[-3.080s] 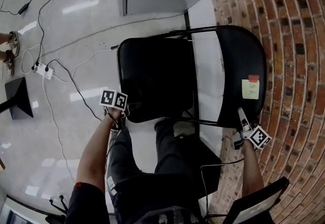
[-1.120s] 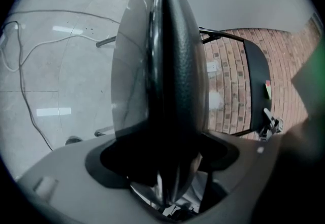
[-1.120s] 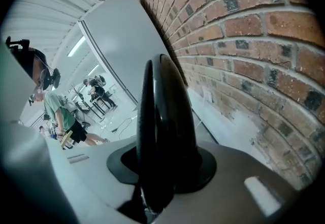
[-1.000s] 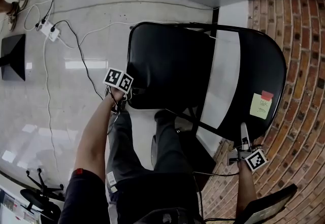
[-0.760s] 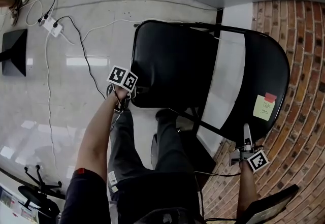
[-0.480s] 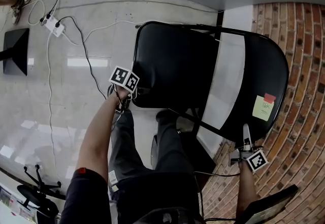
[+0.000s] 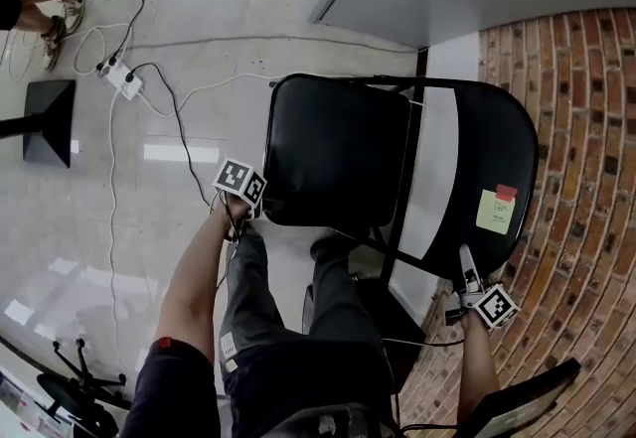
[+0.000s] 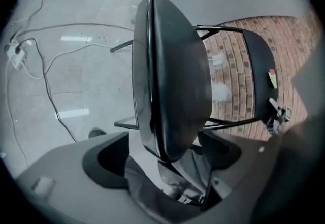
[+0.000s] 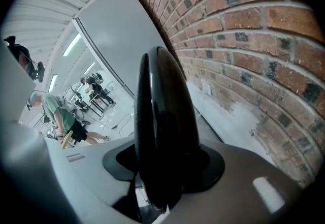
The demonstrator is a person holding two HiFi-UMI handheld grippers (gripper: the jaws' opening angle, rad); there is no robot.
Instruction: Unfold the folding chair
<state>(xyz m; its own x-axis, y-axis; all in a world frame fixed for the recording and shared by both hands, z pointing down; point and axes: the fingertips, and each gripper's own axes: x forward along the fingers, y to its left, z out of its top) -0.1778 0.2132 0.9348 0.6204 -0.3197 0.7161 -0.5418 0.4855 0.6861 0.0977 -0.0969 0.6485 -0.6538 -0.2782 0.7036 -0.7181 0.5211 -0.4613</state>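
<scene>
The seat (image 8: 172, 65) edge lies loose at 12 o'clock inside the wide left gripper (image 8: 162, 157); the right gripper (image 9: 162, 167), just opening, straddles the backrest (image 9: 162, 106)

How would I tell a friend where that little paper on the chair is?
Find the brick wall on the right; a black folding chair stands beside it. On its curved backrest is a pale yellow sticky note, the only light patch there, with a red tab at one edge.
</scene>
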